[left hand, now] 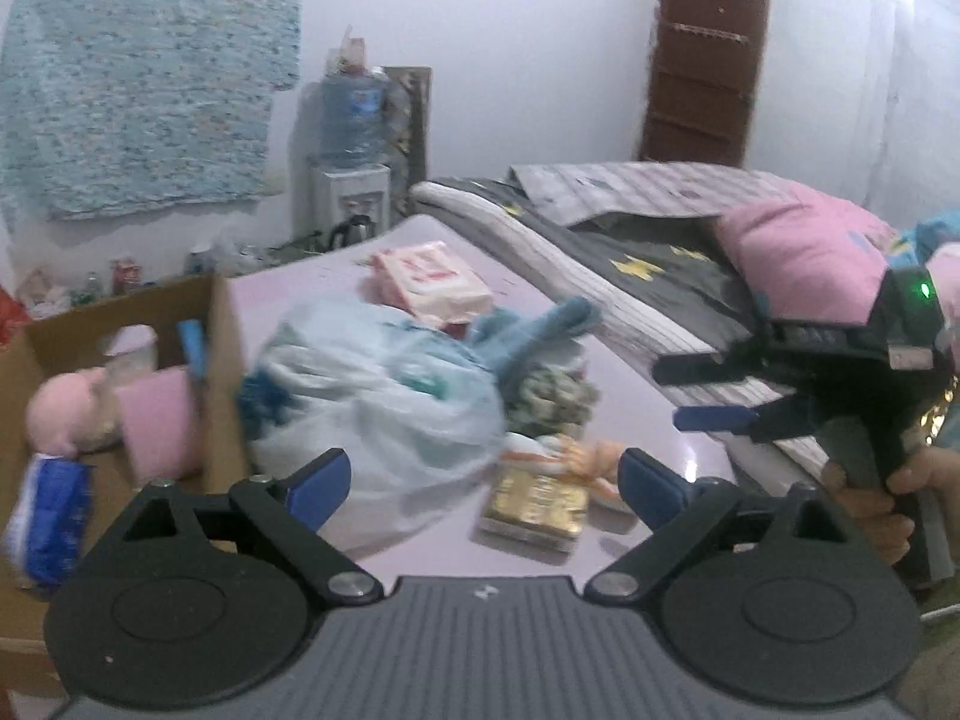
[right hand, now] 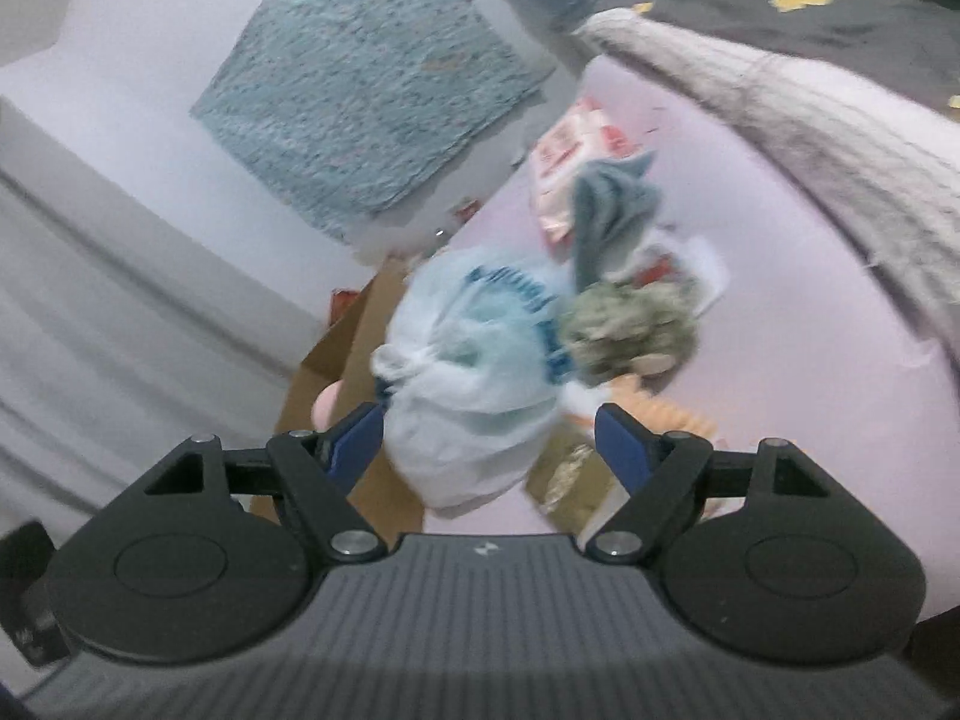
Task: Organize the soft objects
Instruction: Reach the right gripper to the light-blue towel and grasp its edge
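Cardboard box (left hand: pixel 222 360) at far left, holding pink plush (left hand: pixel 57 414). Just beside it on the pink bed (left hand: pixel 648 420): knotted white plastic bag (left hand: pixel 372 396), blue cloth (left hand: pixel 540 324) and grey-green fluffy bundle (left hand: pixel 552 396) against its right side. Left gripper (left hand: pixel 483 483) spread wide, empty, bag and gold packet (left hand: pixel 534 510) between its fingers, touching nothing. Right gripper (right hand: pixel 489 438) released wide, empty, hovering at the bag's knot; contact unclear.

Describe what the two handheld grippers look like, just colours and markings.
Both the left gripper and right gripper have black linkage arms with silver pivot pins, blue pads on the jaws, and a ribbed grey body with a small white logo. From outside, the right gripper shows a green light and a bare hand.
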`<state>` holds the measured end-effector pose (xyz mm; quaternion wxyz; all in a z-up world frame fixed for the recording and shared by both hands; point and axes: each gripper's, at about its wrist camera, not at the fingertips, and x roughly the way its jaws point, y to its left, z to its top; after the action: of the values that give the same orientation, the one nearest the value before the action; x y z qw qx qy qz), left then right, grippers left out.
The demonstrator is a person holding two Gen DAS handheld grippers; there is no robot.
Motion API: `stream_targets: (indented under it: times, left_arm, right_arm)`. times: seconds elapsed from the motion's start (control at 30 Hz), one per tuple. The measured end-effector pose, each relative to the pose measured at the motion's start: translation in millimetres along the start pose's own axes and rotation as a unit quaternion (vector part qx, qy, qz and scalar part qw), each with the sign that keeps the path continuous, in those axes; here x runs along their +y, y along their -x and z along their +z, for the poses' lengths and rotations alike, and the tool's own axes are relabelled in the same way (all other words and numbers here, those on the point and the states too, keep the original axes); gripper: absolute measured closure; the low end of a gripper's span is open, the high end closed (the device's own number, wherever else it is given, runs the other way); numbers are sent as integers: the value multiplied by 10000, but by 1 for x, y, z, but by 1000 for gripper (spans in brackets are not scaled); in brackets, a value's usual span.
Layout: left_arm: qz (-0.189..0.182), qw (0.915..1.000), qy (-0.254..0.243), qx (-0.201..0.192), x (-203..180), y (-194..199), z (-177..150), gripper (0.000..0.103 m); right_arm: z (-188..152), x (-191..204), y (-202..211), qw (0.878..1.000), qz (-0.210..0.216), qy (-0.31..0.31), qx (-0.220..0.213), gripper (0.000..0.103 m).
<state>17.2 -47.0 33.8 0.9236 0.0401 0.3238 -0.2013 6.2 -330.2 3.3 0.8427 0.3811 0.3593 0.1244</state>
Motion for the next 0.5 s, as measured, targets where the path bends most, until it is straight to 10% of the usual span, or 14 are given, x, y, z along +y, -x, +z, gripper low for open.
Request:
stream_targets:
  times: [0.5]
  left_arm:
    - [6, 9998, 115, 164, -35, -68, -34, 11]
  right_arm:
    - [85, -35, -146, 9919, -1047, 662, -265, 36]
